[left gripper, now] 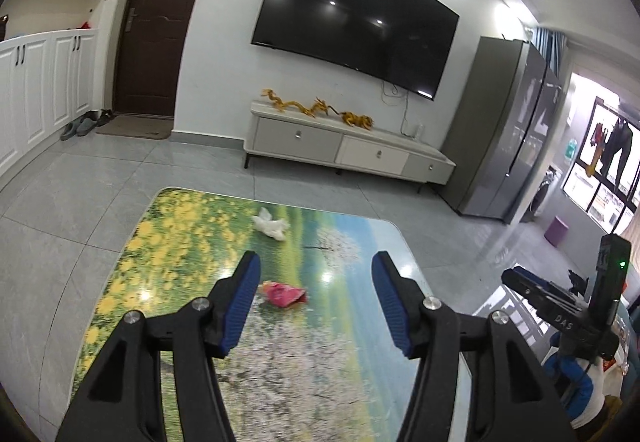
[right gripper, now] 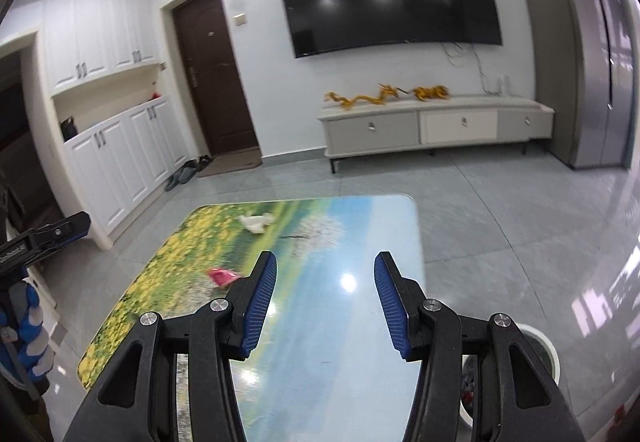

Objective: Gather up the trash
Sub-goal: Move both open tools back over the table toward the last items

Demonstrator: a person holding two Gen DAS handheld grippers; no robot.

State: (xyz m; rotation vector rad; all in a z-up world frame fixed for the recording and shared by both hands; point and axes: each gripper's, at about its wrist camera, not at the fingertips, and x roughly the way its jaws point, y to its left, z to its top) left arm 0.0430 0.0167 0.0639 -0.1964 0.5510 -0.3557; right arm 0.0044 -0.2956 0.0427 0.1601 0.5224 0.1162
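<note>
A low table (left gripper: 360, 242) (right gripper: 376, 226) with a flower-meadow print carries two pieces of trash. A crumpled white tissue (left gripper: 271, 225) (right gripper: 256, 222) lies near its far edge. A pink wrapper (left gripper: 283, 293) (right gripper: 223, 276) lies closer to me. My left gripper (left gripper: 316, 274) hovers open above the table, the pink wrapper just beyond its left fingertip. My right gripper (right gripper: 326, 274) is open too, empty, over the blue part of the table, with the wrapper to its left. Each gripper shows at the edge of the other's view, held by a gloved hand (right gripper: 24, 322).
A white bin (right gripper: 536, 358) stands on the floor at the table's right near corner. Beyond are grey floor tiles, a TV cabinet (right gripper: 432, 126) under a wall TV, a brown door (right gripper: 212, 82), white cupboards (right gripper: 116, 162) and a grey fridge (left gripper: 500, 130).
</note>
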